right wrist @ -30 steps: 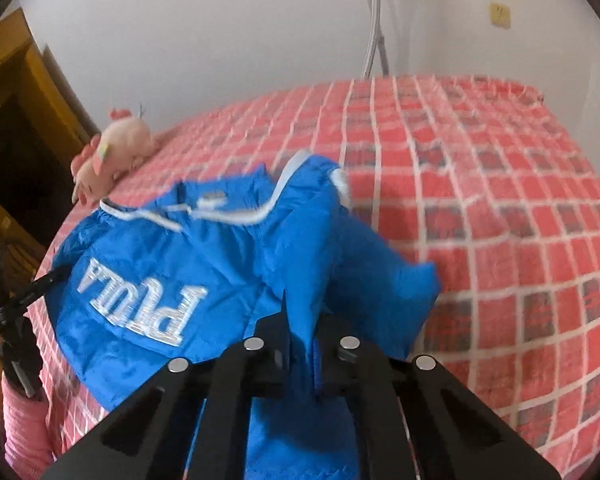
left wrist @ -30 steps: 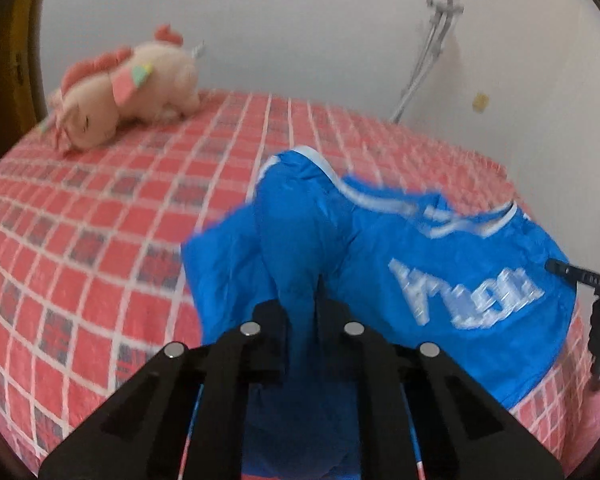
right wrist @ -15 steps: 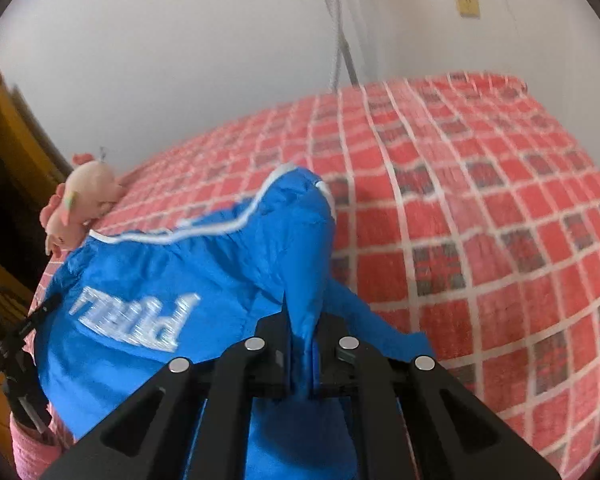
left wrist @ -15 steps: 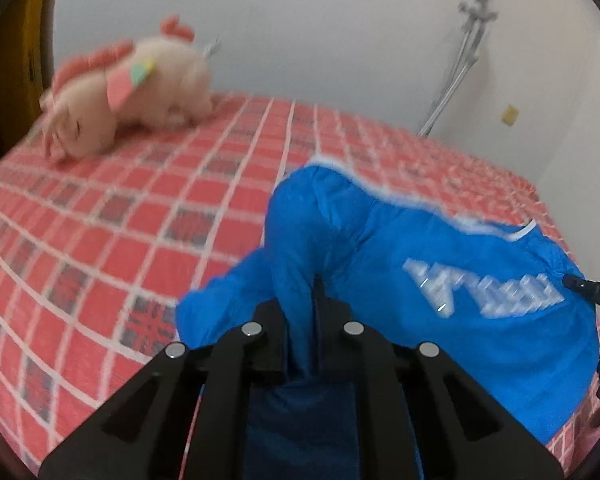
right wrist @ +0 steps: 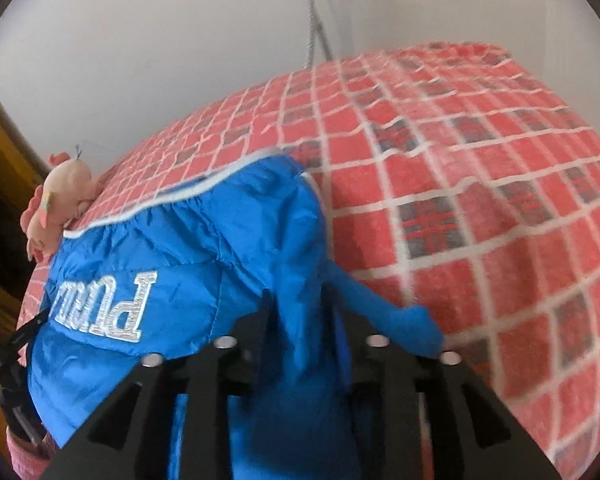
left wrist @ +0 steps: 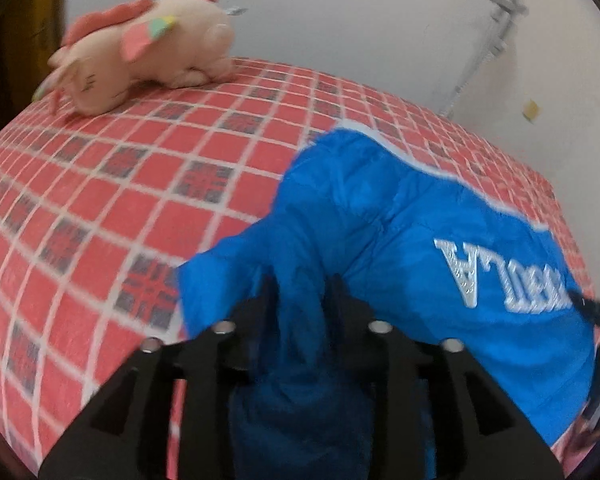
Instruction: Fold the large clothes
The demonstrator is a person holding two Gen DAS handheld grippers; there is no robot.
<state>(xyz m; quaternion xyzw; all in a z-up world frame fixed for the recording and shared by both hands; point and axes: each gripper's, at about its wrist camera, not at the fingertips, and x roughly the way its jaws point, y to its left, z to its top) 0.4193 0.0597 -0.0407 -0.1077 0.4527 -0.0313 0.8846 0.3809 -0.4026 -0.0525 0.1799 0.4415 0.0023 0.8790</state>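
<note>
A blue jacket (left wrist: 400, 224) with white lettering and white trim lies partly raised over the red checked bed (left wrist: 140, 184). My left gripper (left wrist: 300, 292) is shut on a bunched fold of the blue jacket at its left side. My right gripper (right wrist: 300, 300) is shut on a fold of the same jacket (right wrist: 204, 240) at its right side. A loose sleeve end (right wrist: 404, 328) hangs to the right of my right gripper. The right gripper's edge shows at the far right of the left wrist view (left wrist: 596, 312).
A pink plush toy (left wrist: 148, 52) lies at the bed's far left corner and shows in the right wrist view (right wrist: 60, 204). A white wall with a metal pole (left wrist: 484, 48) stands behind the bed. Wooden furniture (right wrist: 0, 160) stands left of the bed.
Both grippers have moved forward over the bed with the jacket held. The jacket's far edge has drawn closer and the plush toy looks nearer in the left wrist view.
</note>
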